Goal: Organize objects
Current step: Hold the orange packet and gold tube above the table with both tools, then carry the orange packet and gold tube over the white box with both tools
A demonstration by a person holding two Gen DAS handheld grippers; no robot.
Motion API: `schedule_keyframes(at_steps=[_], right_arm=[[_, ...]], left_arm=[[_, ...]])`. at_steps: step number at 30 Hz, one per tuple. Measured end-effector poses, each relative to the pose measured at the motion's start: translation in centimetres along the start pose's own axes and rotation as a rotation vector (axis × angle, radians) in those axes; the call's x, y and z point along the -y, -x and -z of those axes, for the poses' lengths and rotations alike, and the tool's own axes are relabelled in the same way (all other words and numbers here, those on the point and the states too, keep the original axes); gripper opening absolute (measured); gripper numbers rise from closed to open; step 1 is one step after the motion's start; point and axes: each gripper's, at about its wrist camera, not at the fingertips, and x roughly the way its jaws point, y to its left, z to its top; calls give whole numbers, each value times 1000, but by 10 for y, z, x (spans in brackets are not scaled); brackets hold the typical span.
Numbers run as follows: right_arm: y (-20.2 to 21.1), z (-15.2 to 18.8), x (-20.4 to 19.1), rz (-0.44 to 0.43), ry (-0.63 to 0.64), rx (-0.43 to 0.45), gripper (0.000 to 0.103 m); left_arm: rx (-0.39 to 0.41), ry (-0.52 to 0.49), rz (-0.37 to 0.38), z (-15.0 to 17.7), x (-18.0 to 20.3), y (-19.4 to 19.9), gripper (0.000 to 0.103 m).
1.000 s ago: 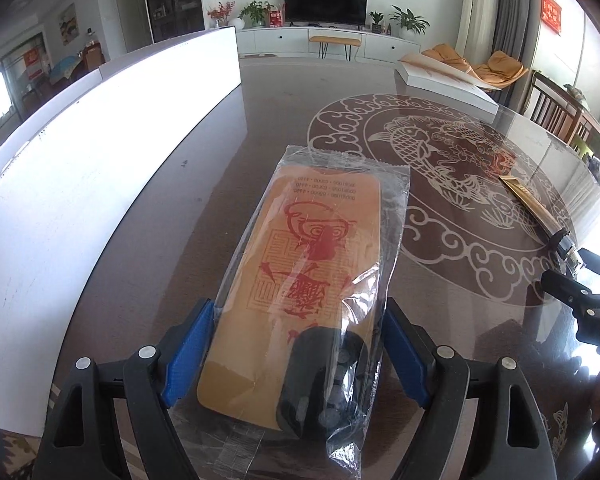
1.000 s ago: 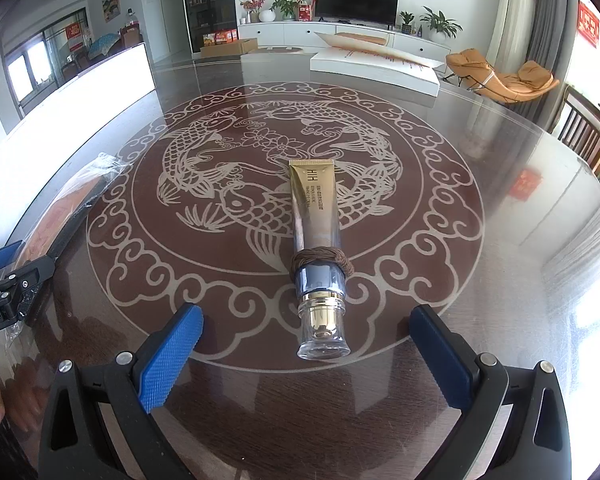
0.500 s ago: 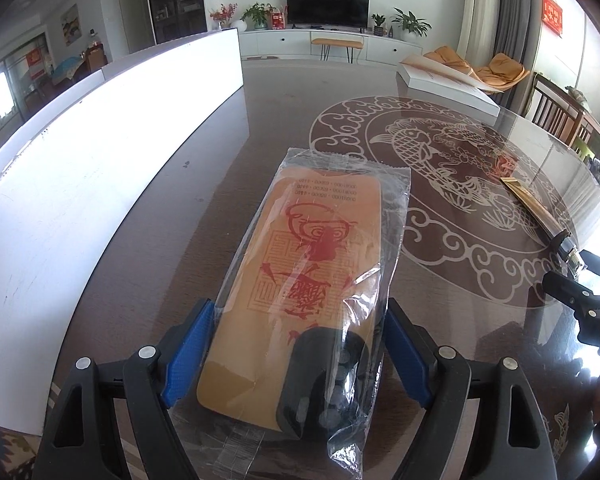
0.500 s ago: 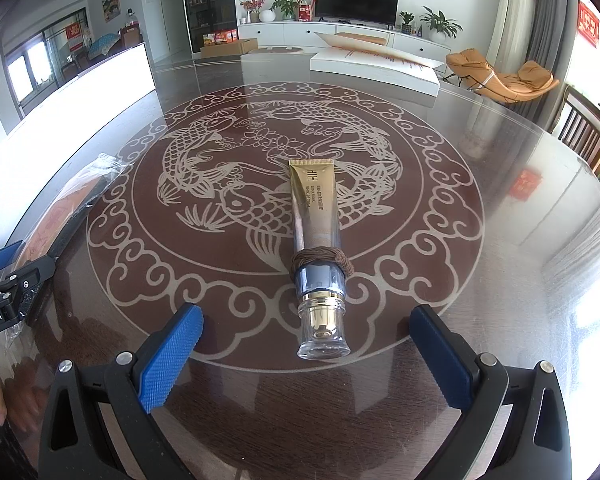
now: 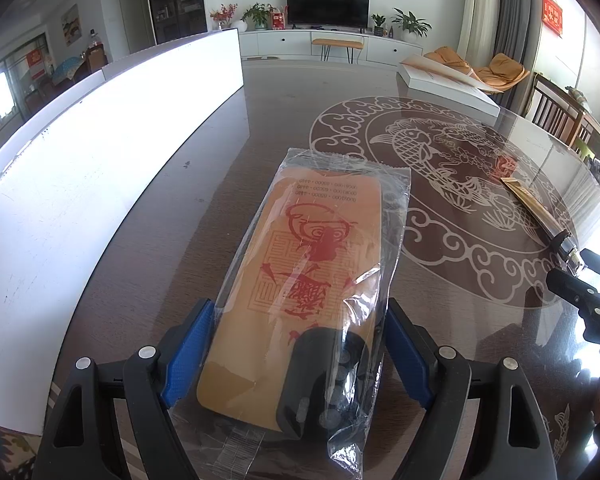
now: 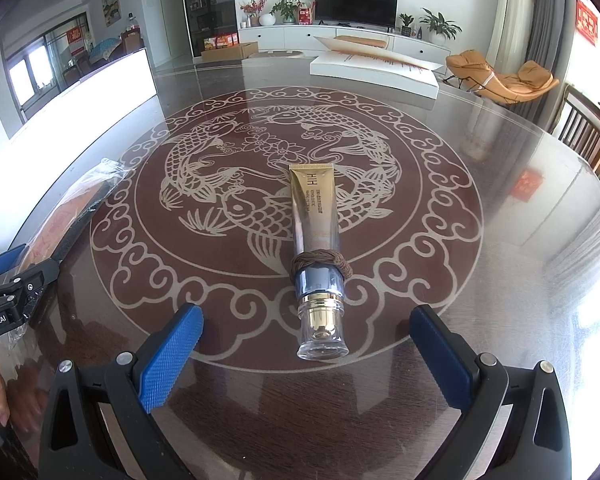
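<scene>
A clear plastic packet (image 5: 312, 280) holding an orange card printed with a red emblem, red characters and three small lines of digits lies flat on the dark glass-topped table (image 5: 220, 152), its near end between the blue pads of the left gripper (image 5: 296, 354). A black object sits inside the wrapper at that near end. The pads stand just beside the wrapper's edges on either side (whether they actually press it cannot be told).

In the right wrist view, a gold cosmetic tube (image 6: 314, 236) with "HH" printed near its crimped end, plus smaller lettering too fine to read, lies on the koi-and-cloud medallion inlaid in the tabletop. A brown twisted band (image 6: 320, 262) rings the tube just above its clear cap, which points toward the right gripper (image 6: 306, 354). That gripper's jaws are spread wide and hold nothing, the cap lying between them.

At the left edge, the left gripper's body shows partial lettering ending "enRobot.AI". A white box (image 6: 374, 70) rests at the table's far side.
</scene>
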Motion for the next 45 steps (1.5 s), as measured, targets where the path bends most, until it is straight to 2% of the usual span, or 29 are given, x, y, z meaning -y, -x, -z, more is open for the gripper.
schedule_keyframes(at_steps=[5, 8, 10, 12, 13, 14, 18, 27, 28, 29, 30, 32, 33, 34, 37, 38, 40, 41, 42, 45], right_arm=[[-8, -14, -2, -68, 31, -65, 103], [-18, -29, -4, -68, 52, -114, 103], [-21, -35, -7, -55, 80, -122, 96], [-19, -41, -9, -20, 116, -117, 47], [-18, -43, -7, -32, 99, -126, 35], [-18, -44, -4, -31, 77, -140, 28], [-9, -37, 3, -67, 16, -155, 28], [34, -22, 9, -189, -110, -109, 28], [37, -22, 9, -197, -116, -107, 28], [39, -21, 9, -203, -122, -107, 28], [40, -21, 9, -206, -127, -106, 28], [42, -20, 7, -203, -126, -109, 28], [42, -20, 7, -198, -127, -108, 28], [40, -21, 9, -199, -133, -109, 28], [43, -19, 13, -212, -156, -104, 28], [44, -19, 13, -217, -158, -102, 28], [44, -18, 12, -227, -160, -100, 28], [44, -18, 12, -233, -160, -100, 28], [43, -18, 11, -237, -159, -100, 28], [42, -20, 11, -252, -157, -102, 28]], left_arm=[[0, 1, 0, 0, 0, 0, 82], [0, 1, 0, 0, 0, 0, 82], [0, 0, 0, 0, 0, 0, 82], [0, 2, 7, 0, -1, 0, 81], [0, 2, 9, -1, -1, 0, 81], [0, 2, 10, -1, -1, 0, 81], [13, -4, 15, -1, 0, 4, 79], [84, 14, 67, -1, -2, 25, 75], [88, 17, 73, 0, -3, 27, 73], [86, 17, 87, 0, -3, 28, 57], [82, 15, 90, 0, -2, 28, 52], [83, 8, 95, 1, 0, 29, 49], [74, 11, 109, 2, 0, 28, 42], [64, 15, 121, 2, -1, 27, 40], [53, 55, 159, 2, -7, 25, 40], [52, 79, 173, 2, -11, 25, 42], [44, 122, 188, 1, -18, 24, 63], [41, 144, 188, 0, -22, 24, 90], [43, 166, 185, 1, -25, 23, 100], [22, 178, 194, -4, -26, 17, 100]])
